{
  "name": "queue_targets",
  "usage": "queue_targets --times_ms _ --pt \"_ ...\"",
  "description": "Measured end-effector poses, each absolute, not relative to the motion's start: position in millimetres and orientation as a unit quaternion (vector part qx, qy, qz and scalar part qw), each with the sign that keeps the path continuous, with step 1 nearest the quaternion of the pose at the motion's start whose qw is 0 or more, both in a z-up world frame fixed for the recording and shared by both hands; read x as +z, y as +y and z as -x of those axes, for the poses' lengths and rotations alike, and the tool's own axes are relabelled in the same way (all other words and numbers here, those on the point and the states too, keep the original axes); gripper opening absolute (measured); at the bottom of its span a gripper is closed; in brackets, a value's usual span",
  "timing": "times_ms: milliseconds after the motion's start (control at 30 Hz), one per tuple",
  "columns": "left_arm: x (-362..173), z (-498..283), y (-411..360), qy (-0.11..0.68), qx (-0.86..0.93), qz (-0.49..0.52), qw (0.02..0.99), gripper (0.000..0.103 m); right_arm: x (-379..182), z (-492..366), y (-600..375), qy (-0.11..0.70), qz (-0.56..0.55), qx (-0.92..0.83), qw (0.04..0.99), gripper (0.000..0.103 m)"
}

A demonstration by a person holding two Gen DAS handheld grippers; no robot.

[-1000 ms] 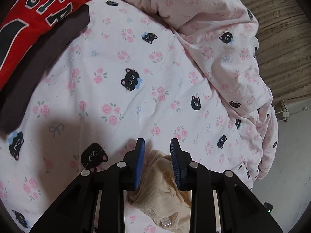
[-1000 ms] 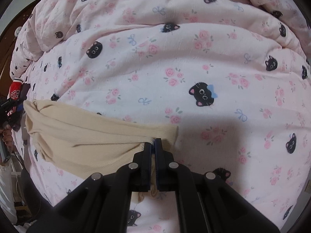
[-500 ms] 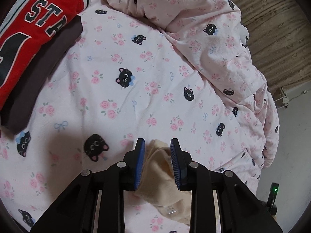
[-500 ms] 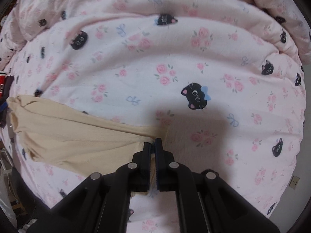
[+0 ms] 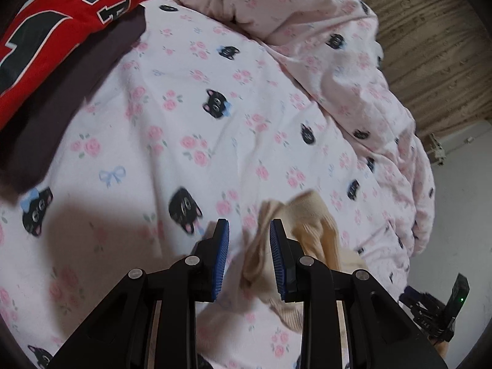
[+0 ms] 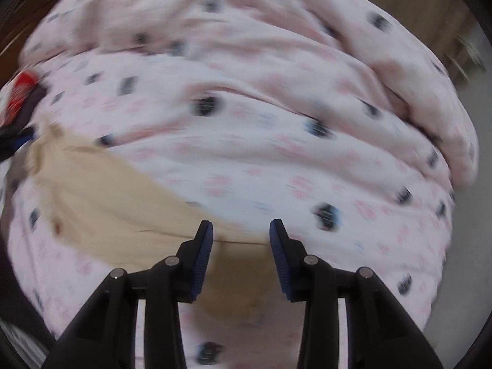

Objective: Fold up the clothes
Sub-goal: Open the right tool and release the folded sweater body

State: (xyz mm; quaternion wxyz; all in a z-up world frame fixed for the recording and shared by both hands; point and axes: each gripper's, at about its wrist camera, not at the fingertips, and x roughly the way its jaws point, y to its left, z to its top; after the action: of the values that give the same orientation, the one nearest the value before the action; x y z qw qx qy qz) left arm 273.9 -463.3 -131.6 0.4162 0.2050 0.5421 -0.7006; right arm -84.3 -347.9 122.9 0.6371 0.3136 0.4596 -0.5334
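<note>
One beige garment (image 6: 101, 203) lies on the bed (image 6: 276, 141), stretching from between the wide, empty right tongs (image 6: 241, 230) leftward to the left tongs (image 5: 249, 230), also parted, astride its bunched end.

Right gripper (image 6: 241, 230) has let go — beige garment (image 6: 101, 203) dropped.

Whole right wrist view motion-smeared; beige garment (image 6: 101, 203) partly behind right gripper (image 6: 241, 247).
</note>
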Motion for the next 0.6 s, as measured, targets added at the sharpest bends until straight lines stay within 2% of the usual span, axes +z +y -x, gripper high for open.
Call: queue_targets --times_ms 167,267,467,600 --pt "-127 -268 -439 0.511 -0.728 -0.215 0.403 0.024 105 0 -334 0.504 -0.22 -0.473 0.688 0.039" --pt "-131 -268 -435 0.506 -0.734 -0.217 0.398 0.024 81 -23 -335 0.524 -0.208 -0.453 0.691 0.04" --pt "-136 -264 -436 0.491 -0.737 -0.232 0.403 0.024 58 -34 -350 0.556 -0.21 -0.444 0.67 0.037" --pt "-143 -262 -436 0.487 -0.734 -0.24 0.407 0.024 63 -26 -363 0.556 -0.211 -0.458 0.661 0.037"
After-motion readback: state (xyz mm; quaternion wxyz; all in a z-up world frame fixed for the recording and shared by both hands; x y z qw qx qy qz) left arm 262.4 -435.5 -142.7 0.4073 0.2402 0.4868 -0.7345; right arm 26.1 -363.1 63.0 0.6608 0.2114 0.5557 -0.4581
